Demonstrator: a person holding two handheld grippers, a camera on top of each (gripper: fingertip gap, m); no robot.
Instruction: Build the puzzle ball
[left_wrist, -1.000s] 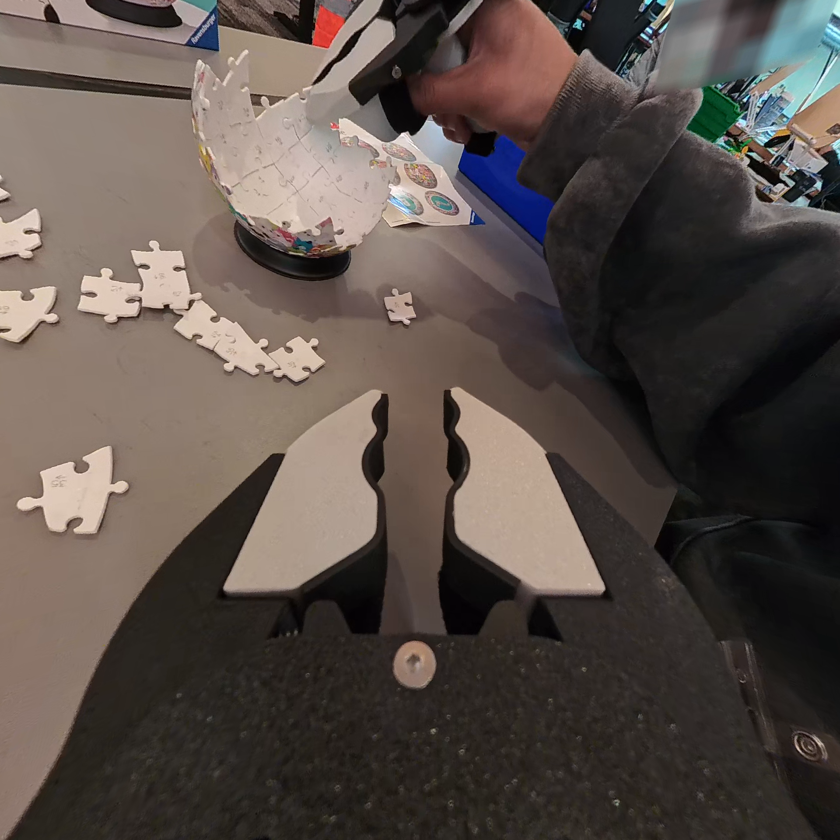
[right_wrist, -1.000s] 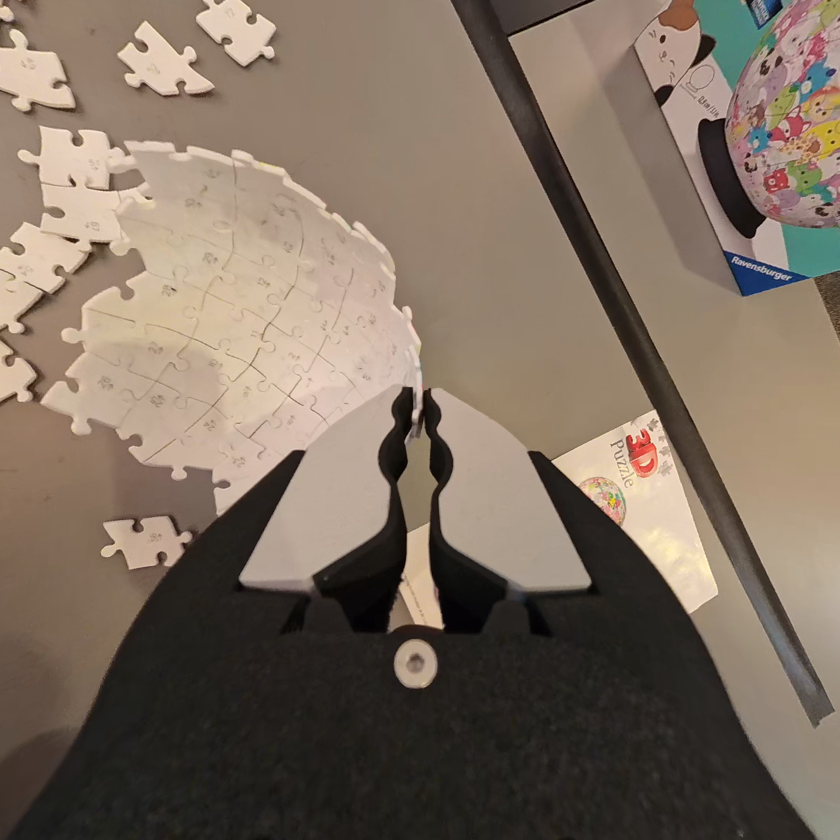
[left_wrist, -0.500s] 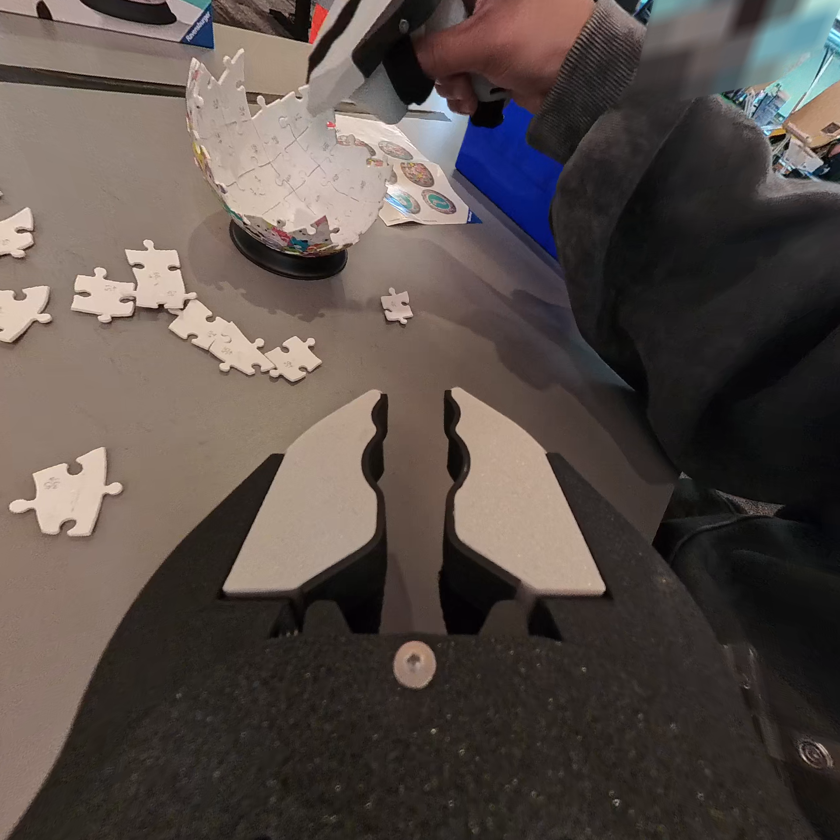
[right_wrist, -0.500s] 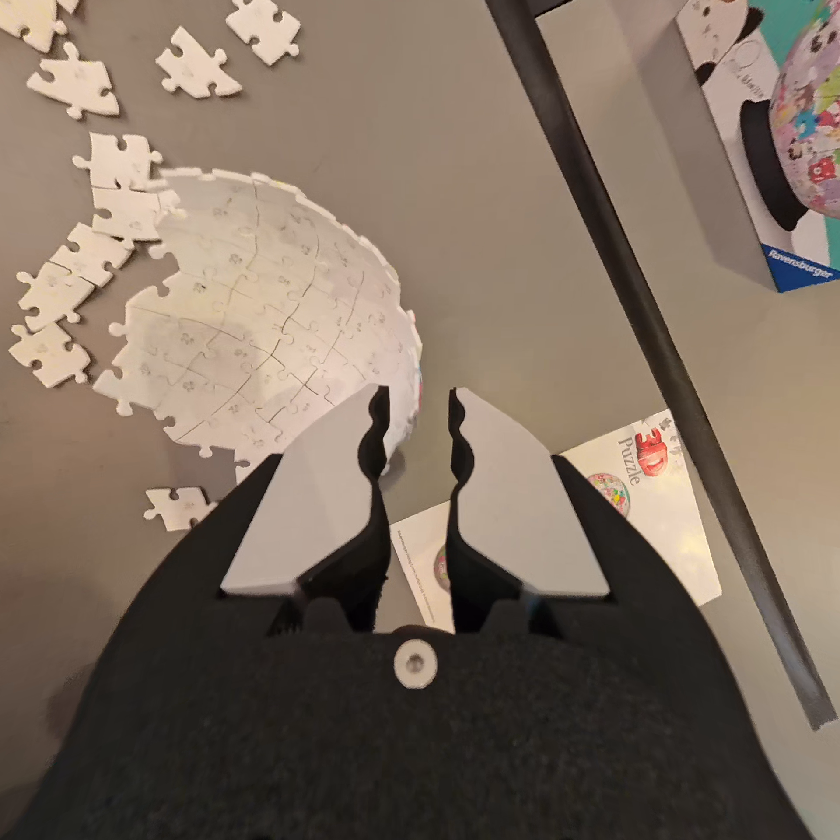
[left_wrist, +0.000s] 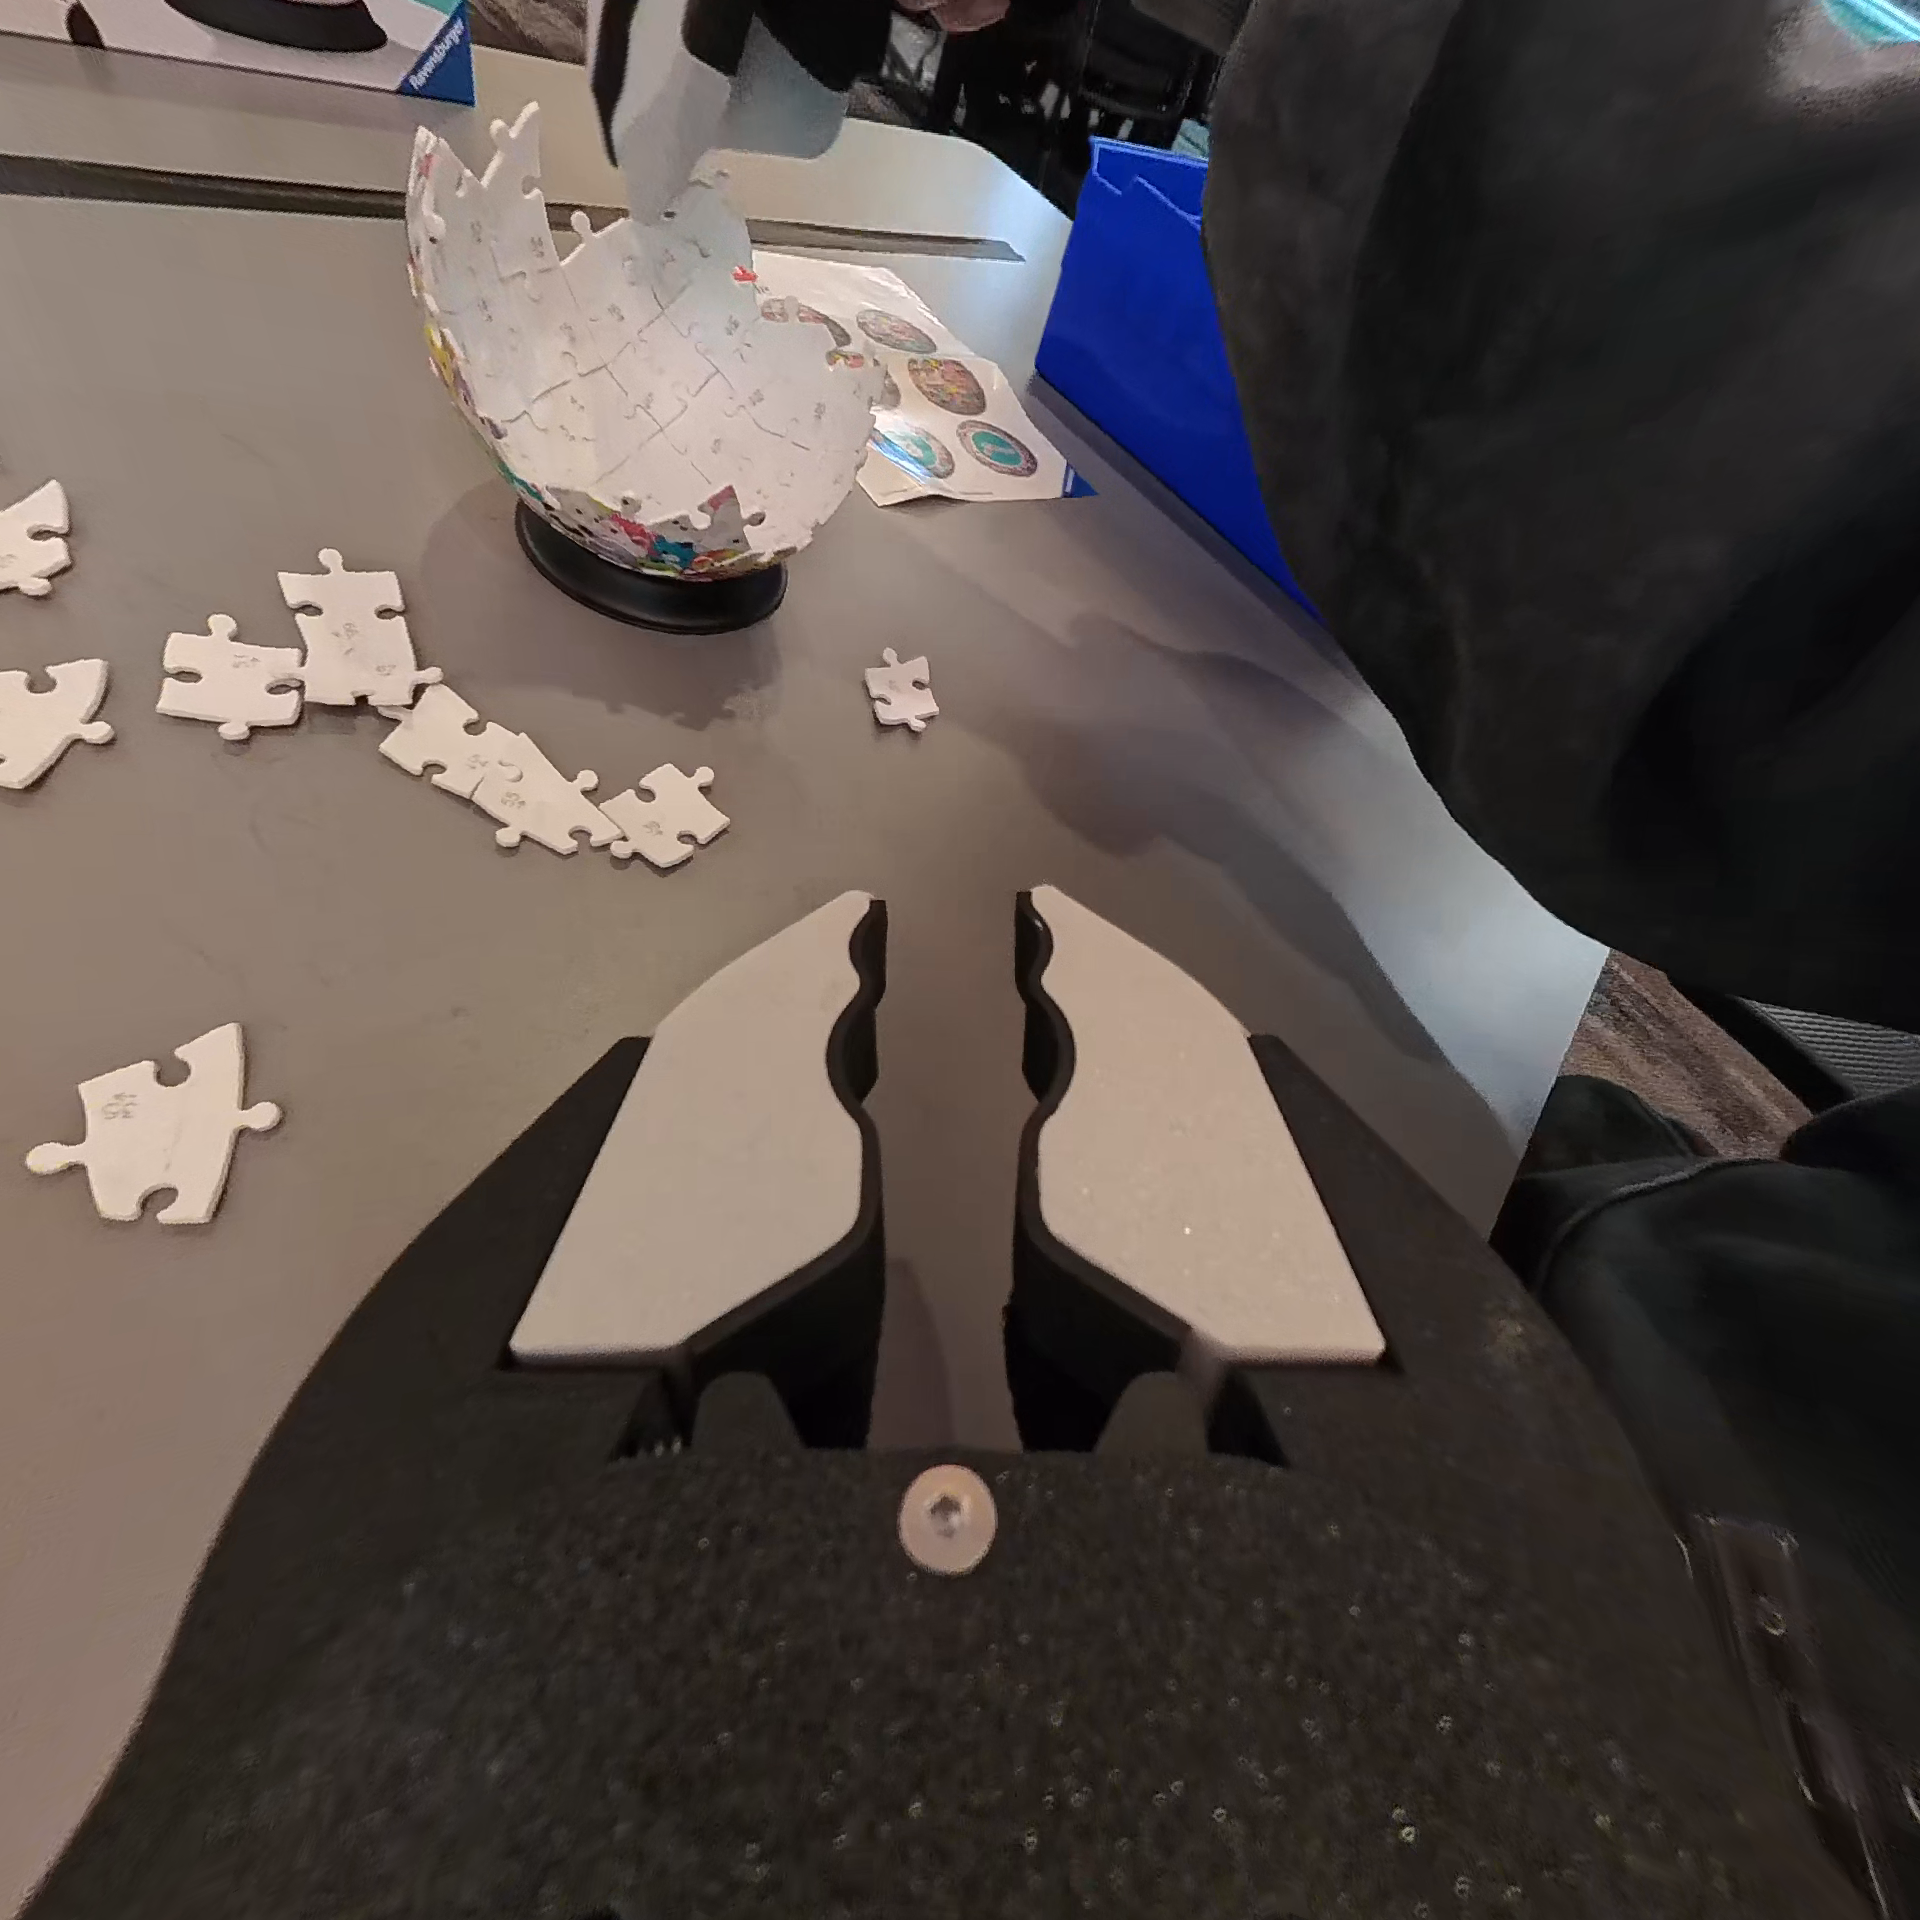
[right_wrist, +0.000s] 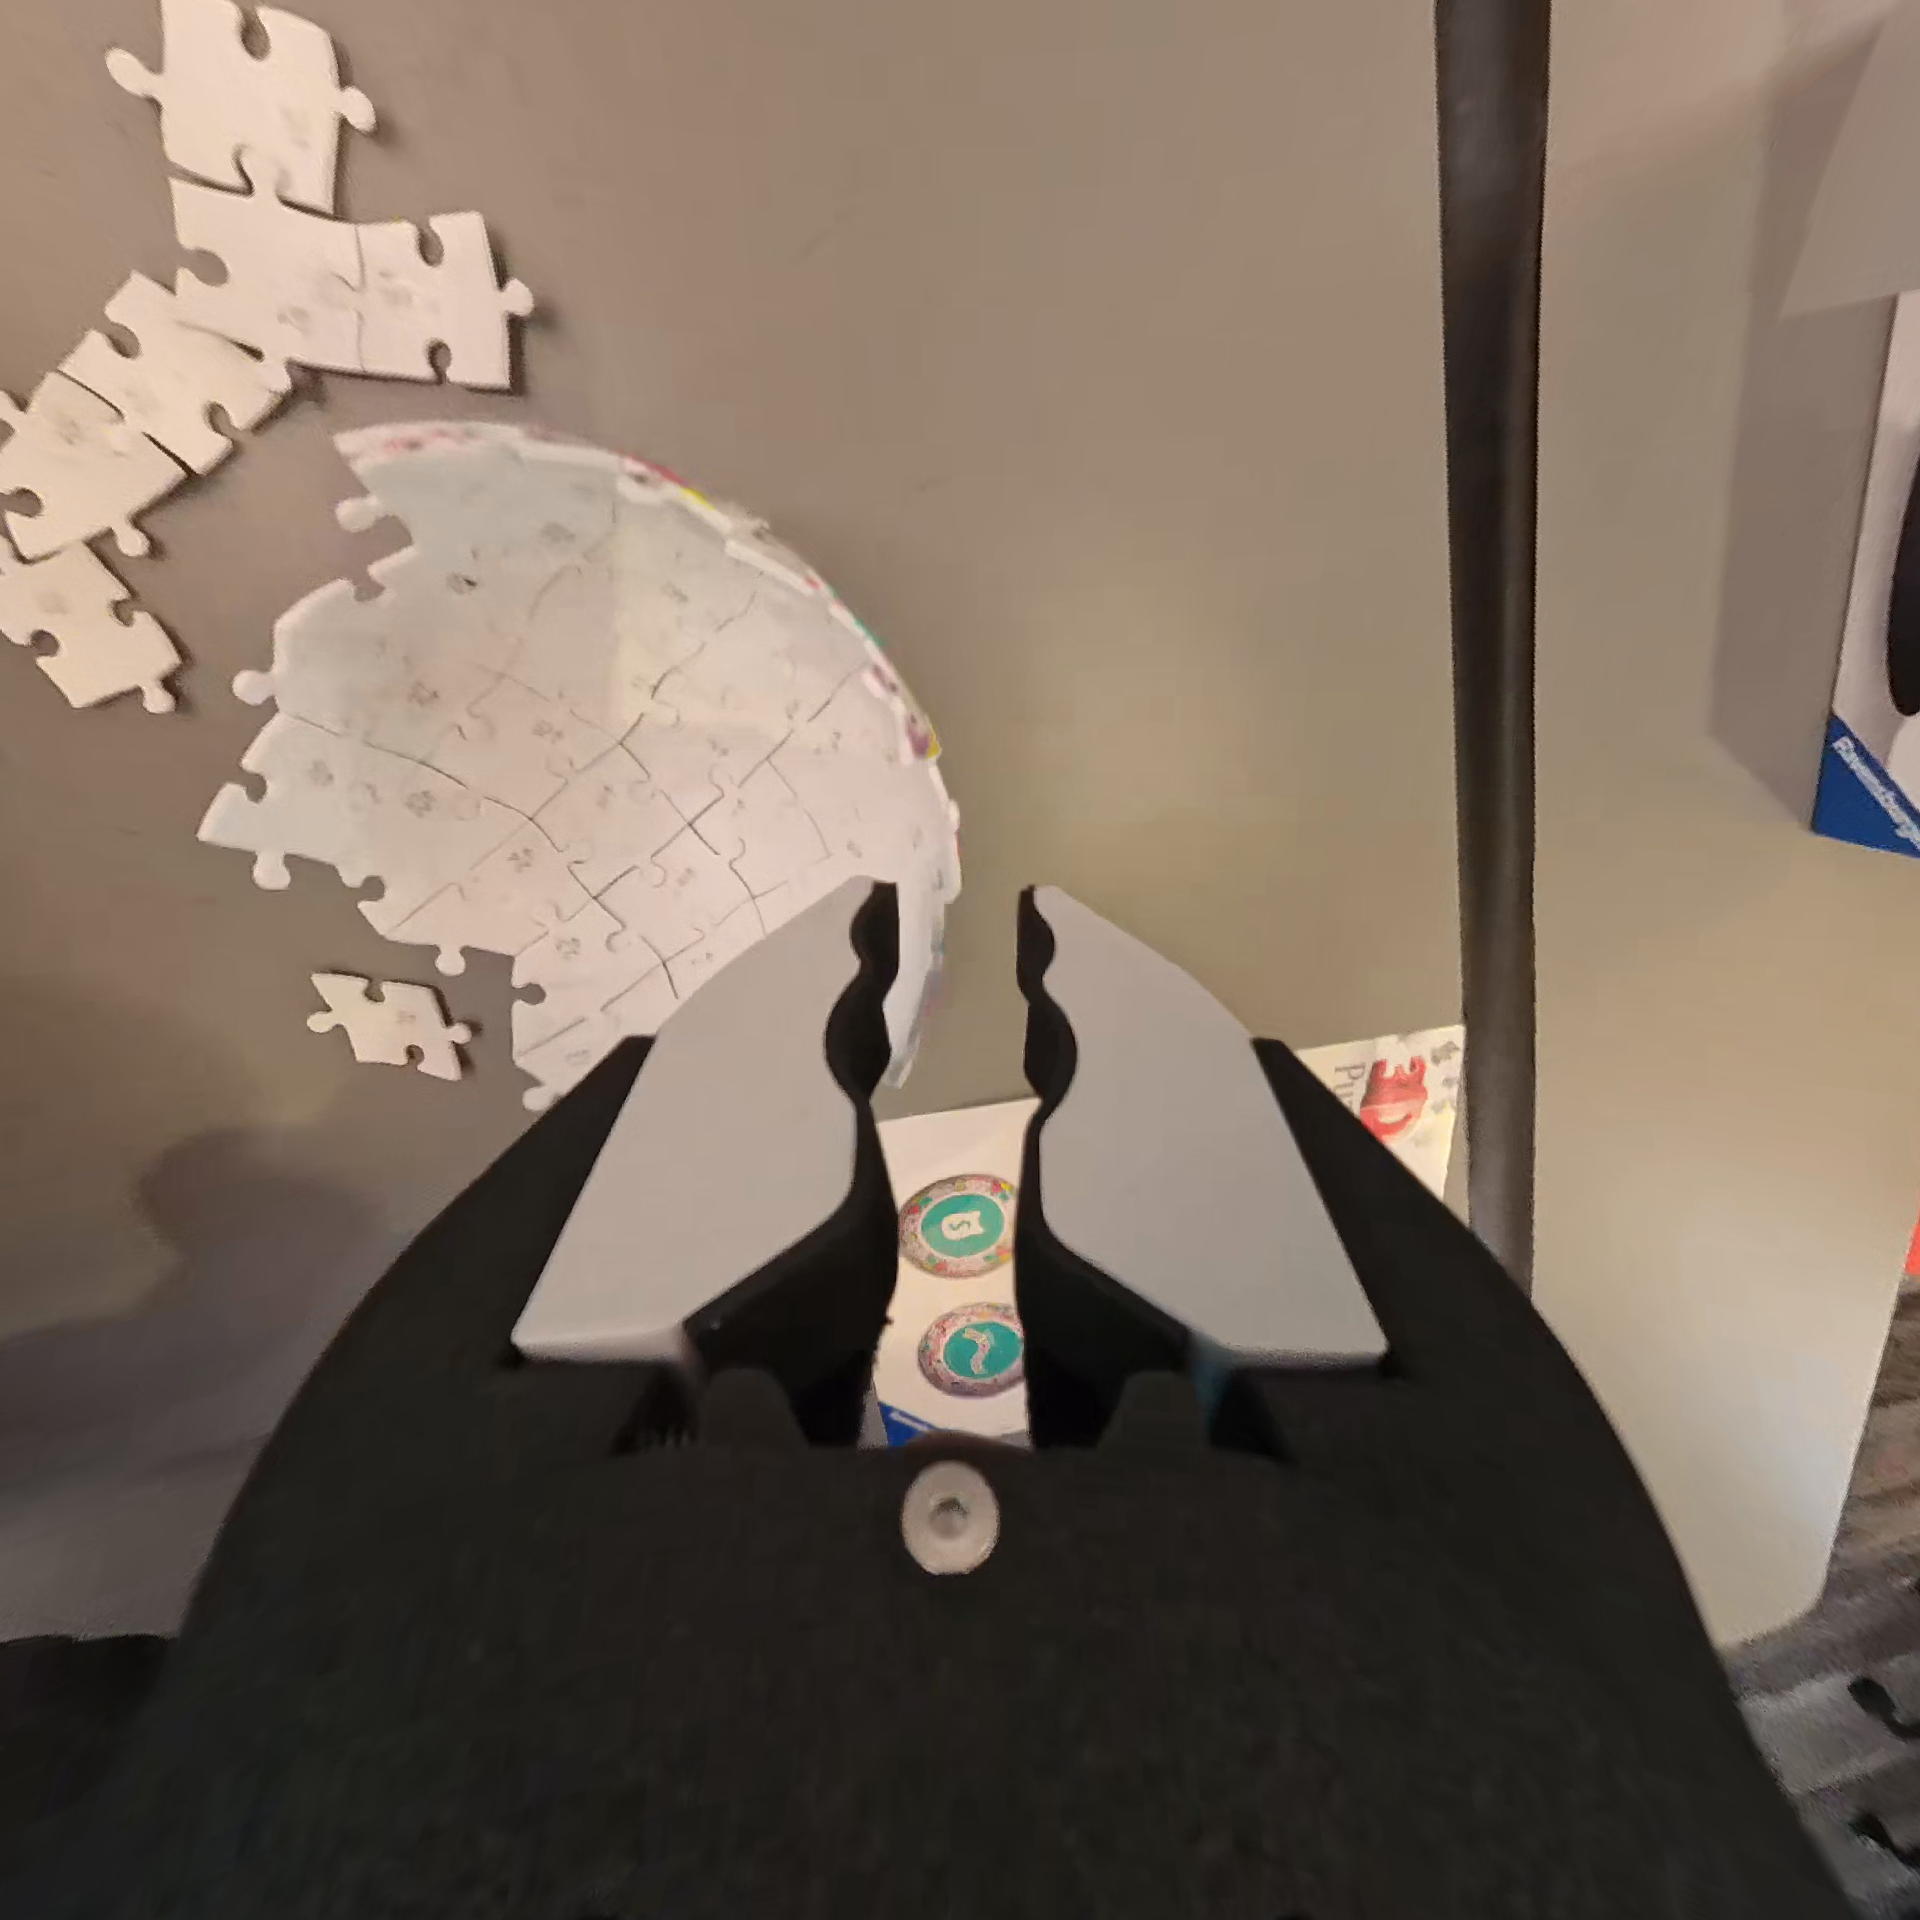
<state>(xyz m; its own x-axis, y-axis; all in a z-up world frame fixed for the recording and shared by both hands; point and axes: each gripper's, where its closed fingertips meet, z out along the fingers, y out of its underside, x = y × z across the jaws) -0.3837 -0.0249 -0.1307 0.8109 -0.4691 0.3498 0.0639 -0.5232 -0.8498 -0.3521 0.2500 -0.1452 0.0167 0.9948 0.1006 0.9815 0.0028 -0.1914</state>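
The half-built puzzle ball (left_wrist: 644, 384) is a white curved shell with a colourful outside, on a black ring stand (left_wrist: 649, 592). It also shows from above in the right wrist view (right_wrist: 582, 748). Several loose white pieces (left_wrist: 499, 769) lie on the grey table left of it, and one small piece (left_wrist: 902, 688) lies to its right. My left gripper (left_wrist: 951, 909) is open and empty, low over the table, well short of the ball. My right gripper (right_wrist: 956, 904) is open and empty, above the ball's right rim; it shows over the ball in the left wrist view (left_wrist: 717, 104).
A leaflet with round pictures (left_wrist: 935, 405) lies right of the ball. A blue bin (left_wrist: 1143, 343) stands beyond the table's right edge. The puzzle box (right_wrist: 1870, 727) sits at the back. A black seam (right_wrist: 1491, 623) crosses the table. A dark sleeve (left_wrist: 1558, 468) fills the right side. My right fingertips sit around 30 cm from my left ones. Between my right fingertips and the small piece (left_wrist: 902, 688) there is roughly 15 cm. Seen from the right wrist view (right_wrist: 399, 1025) as well.
My right gripper opened, let go of the ball's rim and lifted away above it. My left gripper stayed open and barely moved.
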